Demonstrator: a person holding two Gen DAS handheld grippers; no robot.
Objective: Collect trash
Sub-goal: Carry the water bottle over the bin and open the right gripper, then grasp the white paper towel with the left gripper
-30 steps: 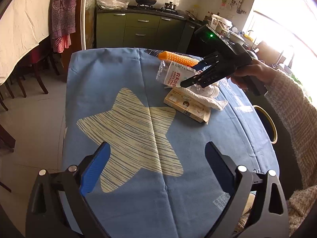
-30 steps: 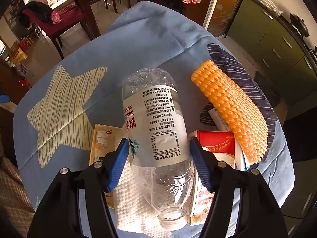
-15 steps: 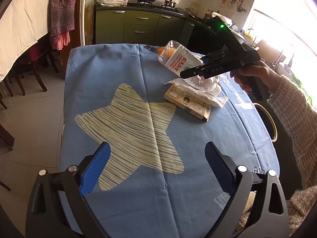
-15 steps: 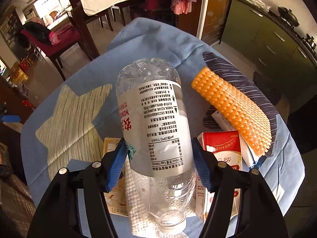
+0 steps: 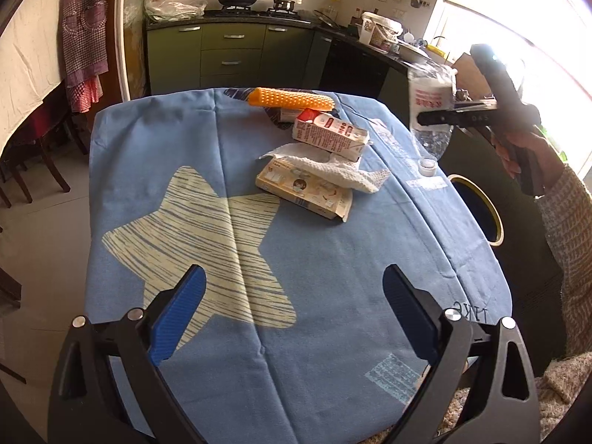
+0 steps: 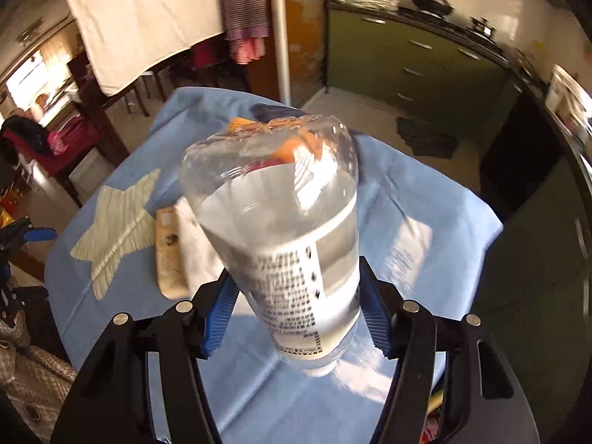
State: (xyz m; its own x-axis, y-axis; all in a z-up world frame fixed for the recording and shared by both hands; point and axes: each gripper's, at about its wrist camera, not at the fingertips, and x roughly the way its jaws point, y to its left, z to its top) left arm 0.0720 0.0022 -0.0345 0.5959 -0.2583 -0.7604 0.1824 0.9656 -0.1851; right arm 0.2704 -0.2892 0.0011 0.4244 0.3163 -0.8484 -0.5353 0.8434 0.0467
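Note:
My right gripper (image 6: 294, 312) is shut on a clear plastic bottle (image 6: 281, 222) with a white label. In the left wrist view the bottle (image 5: 431, 107) hangs cap down at the table's right edge, above a black bin with a yellow rim (image 5: 477, 207). My left gripper (image 5: 292, 310) is open and empty over the near part of the blue tablecloth (image 5: 333, 277). On the table lie a red and white milk carton (image 5: 329, 135), a beige carton (image 5: 303, 192) and a crumpled white paper towel (image 5: 333, 170) lying across the beige carton.
An orange spiky roller (image 5: 290, 99) lies at the table's far edge. Green kitchen cabinets (image 5: 229, 55) stand behind. Chairs (image 5: 33, 162) stand at the left. The person's sleeve (image 5: 569, 244) is at the right.
My right gripper has lifted the bottle off the pile and carried it right, past the table's edge toward the bin. The milk carton now shows. My left gripper has not moved.

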